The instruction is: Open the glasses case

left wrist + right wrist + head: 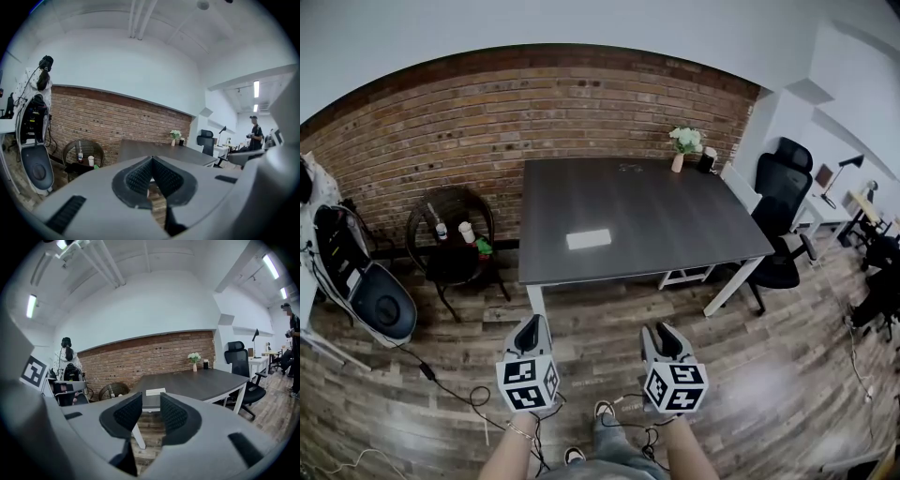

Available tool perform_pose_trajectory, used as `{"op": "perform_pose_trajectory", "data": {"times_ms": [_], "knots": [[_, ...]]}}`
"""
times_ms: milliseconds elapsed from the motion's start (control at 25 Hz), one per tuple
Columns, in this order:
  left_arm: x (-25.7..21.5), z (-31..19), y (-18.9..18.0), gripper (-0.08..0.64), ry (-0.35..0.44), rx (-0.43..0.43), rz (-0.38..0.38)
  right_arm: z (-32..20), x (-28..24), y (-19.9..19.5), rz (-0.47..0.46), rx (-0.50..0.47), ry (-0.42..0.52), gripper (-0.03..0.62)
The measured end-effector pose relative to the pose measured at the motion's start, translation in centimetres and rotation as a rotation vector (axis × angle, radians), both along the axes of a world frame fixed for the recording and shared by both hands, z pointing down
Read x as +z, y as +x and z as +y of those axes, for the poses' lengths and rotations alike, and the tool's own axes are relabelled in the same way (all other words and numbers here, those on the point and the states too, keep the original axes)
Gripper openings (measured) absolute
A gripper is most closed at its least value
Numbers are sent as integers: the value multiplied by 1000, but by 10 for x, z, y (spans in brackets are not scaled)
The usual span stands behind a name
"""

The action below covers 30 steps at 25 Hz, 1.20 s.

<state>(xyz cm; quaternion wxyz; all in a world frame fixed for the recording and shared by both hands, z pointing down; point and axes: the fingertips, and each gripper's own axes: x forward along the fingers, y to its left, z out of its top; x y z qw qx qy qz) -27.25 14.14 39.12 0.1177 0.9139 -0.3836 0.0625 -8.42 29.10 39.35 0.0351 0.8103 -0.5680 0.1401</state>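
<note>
Both grippers short of the table
My left gripper (528,330) has its jaws pressed together on nothing; my right gripper (661,334) has its jaws spread, empty. Ahead stands the table (675,211), the white case (588,239) lying flat near its front edge, well apart from both.

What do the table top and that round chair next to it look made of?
Table top: dark grey matte laminate or stained wood, going by faint grain streaks. Round chair: dark woven wicker or rattan, by its open lattice back; possibly synthetic.
</note>
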Motion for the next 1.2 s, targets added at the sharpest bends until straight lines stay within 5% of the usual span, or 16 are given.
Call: {"op": "perform_pose_trajectory", "data": {"times_ms": [800,1200], "knots": [[-5,-121,140,-5,5,-129,-23,-148,-1,158,-26,-161,11,123],[21,-154,168,-5,-41,-170,-81,-199,19,193,-67,-215,-7,123]]}}
